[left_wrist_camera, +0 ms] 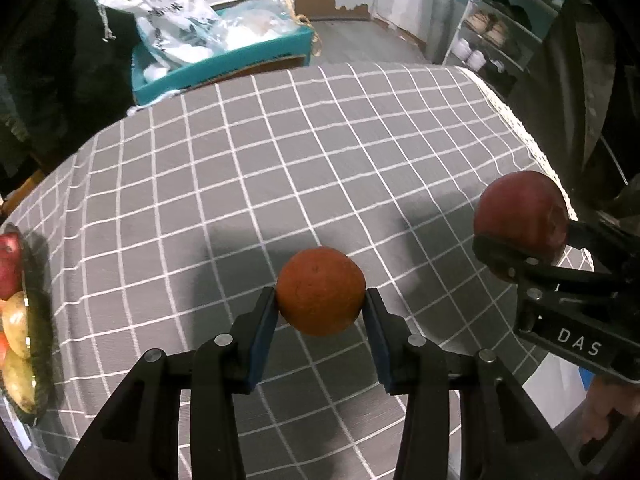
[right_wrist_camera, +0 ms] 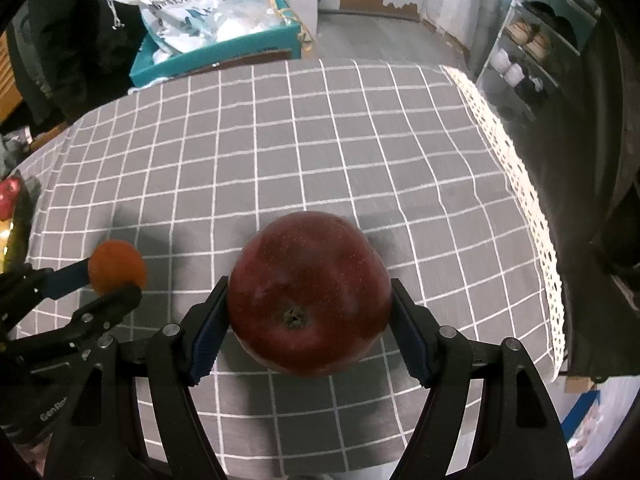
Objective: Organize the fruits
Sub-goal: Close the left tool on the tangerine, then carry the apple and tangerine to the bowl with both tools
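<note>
My left gripper [left_wrist_camera: 321,300] is shut on an orange [left_wrist_camera: 321,291] and holds it above the grey checked tablecloth [left_wrist_camera: 280,152]. My right gripper [right_wrist_camera: 310,300] is shut on a dark red apple [right_wrist_camera: 310,294], stem end facing the camera, also held above the cloth. In the left wrist view the right gripper [left_wrist_camera: 516,244] with the apple [left_wrist_camera: 520,208] is at the right. In the right wrist view the left gripper [right_wrist_camera: 116,276] with the orange [right_wrist_camera: 117,266] is at the left. A dark fruit bowl [left_wrist_camera: 38,320] holding a red apple and yellow-green fruits sits at the left table edge.
A teal box [left_wrist_camera: 224,64] with white plastic bags stands behind the table's far edge. A shoe rack [left_wrist_camera: 504,28] stands at the back right. The cloth's lace edge [right_wrist_camera: 520,184] runs along the right side. A dark garment [right_wrist_camera: 600,160] hangs at the right.
</note>
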{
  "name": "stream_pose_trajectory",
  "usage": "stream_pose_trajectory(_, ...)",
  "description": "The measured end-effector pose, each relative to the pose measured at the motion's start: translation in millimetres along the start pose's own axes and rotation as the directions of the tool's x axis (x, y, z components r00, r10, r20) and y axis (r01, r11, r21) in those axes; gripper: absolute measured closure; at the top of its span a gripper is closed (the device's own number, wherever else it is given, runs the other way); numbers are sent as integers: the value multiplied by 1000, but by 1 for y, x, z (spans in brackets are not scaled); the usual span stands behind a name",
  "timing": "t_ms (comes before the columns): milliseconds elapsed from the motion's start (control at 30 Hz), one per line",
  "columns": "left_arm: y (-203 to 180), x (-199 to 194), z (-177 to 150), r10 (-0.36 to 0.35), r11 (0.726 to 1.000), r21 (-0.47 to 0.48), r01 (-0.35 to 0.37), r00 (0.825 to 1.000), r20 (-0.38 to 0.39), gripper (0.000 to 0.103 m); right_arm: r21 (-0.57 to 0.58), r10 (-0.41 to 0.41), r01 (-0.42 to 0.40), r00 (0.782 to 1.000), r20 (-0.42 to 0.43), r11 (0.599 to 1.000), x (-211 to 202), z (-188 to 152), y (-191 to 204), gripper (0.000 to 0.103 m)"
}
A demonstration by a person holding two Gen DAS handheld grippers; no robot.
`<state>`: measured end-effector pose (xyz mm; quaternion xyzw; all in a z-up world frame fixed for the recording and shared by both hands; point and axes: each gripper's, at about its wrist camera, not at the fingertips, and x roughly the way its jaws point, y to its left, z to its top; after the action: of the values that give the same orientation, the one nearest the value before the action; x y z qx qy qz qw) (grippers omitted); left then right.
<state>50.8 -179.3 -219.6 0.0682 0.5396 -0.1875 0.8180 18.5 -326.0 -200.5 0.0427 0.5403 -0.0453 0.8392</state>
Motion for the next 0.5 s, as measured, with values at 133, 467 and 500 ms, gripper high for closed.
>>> stream_pose_trajectory(133, 9, -14, 2, 9, 1000, -17, -8, 1000, 28, 59, -11, 8, -7, 1000, 26, 1000, -8, 4, 5, 29)
stream_pose_trajectory(467, 23, -46, 7, 42, 999, -35, -38, 994, 99, 59, -54, 30, -24, 994, 108, 998, -33, 18, 25, 29)
stream_pose_trajectory(500, 25, -50, 7, 44, 998, -38, -41, 993, 107, 59, -60, 32, -25, 993, 118, 998, -37, 20, 27, 29)
